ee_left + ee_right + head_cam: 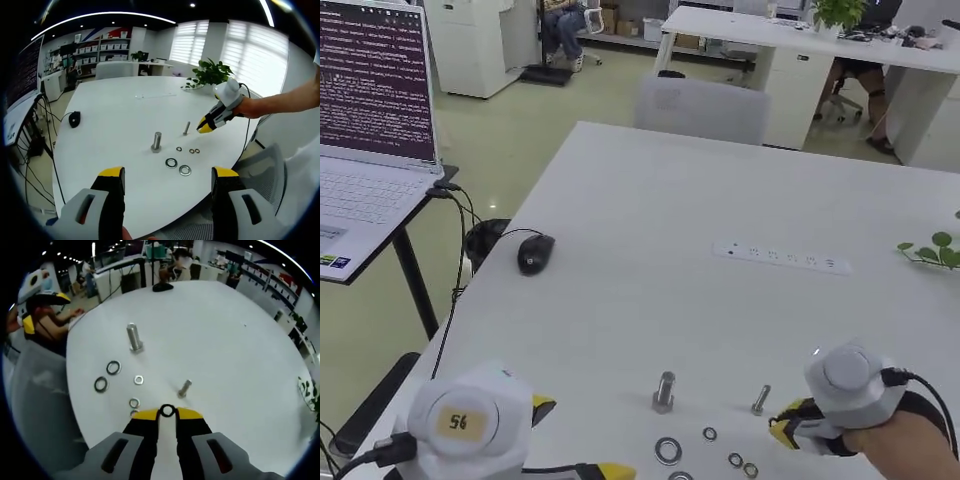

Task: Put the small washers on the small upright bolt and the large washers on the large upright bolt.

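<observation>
A: Starting with the right tongs (167,416): spread or closed?
B: Pressed together, pinching what looks like one small washer (167,411) at the very tips. Gripped by the rim with the hole facing forward, probably so as to drop straight over a shank.
A: Aimed at which bolt?
B: At the small upright bolt (184,388), just ahead of those tips and a touch to their right. Not yet over it, not touching.
A: Anything more to fetch?
B: Three loose small washers (134,402) flat on the bench (225,340), close by the left of the same tips. Short reach for the next pick.
A: And the left tongs (168,174)?
B: Spread wide, holding nothing. Hanging low near the bench edge, well apart from the right tongs, seemingly to stay out of the way. Two large washers (171,162) just ahead, between the open jaws; large upright bolt (157,141) a little beyond them.
A: Stage of the job?
B: Early, by the look: both shanks seemingly bare. Next, centring the hole over the small bolt's tip before letting go; otherwise a likely bounce off the thread.
</observation>
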Motion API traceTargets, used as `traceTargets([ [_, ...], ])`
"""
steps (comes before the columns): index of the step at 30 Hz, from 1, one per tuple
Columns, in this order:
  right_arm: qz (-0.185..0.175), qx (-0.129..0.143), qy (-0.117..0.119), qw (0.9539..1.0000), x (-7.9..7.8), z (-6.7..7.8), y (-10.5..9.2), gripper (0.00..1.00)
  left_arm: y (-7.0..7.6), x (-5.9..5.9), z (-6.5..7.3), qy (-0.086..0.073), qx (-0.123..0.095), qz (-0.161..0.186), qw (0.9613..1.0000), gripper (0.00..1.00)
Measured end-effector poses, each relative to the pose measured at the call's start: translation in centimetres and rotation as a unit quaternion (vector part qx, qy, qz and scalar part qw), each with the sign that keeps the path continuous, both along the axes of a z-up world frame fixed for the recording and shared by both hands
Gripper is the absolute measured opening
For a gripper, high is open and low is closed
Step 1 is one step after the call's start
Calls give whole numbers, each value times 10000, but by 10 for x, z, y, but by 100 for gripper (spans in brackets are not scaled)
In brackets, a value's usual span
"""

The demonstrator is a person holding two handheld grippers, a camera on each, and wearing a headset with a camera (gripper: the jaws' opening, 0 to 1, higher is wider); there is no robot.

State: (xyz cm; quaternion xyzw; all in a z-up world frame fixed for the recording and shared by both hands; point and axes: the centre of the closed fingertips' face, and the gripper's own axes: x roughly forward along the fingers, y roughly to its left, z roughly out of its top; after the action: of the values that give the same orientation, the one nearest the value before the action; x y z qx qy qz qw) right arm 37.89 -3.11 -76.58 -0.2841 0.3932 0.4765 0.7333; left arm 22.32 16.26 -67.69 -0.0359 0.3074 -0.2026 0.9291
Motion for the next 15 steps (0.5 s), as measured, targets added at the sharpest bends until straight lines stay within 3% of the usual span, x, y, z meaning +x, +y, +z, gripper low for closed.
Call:
traceTargets([
  [8,131,-1,-202,9997,23,27,7,13,-6,3,1,-17,24,-103,9999,70],
  [11,280,-65,-252,9993,29,30,13,13,-7,4,2,-27,22,-117,9999,70],
  [15,450,-229,-164,9986,32,23,17,13,-7,3,3,-30,14,-103,9999,70],
])
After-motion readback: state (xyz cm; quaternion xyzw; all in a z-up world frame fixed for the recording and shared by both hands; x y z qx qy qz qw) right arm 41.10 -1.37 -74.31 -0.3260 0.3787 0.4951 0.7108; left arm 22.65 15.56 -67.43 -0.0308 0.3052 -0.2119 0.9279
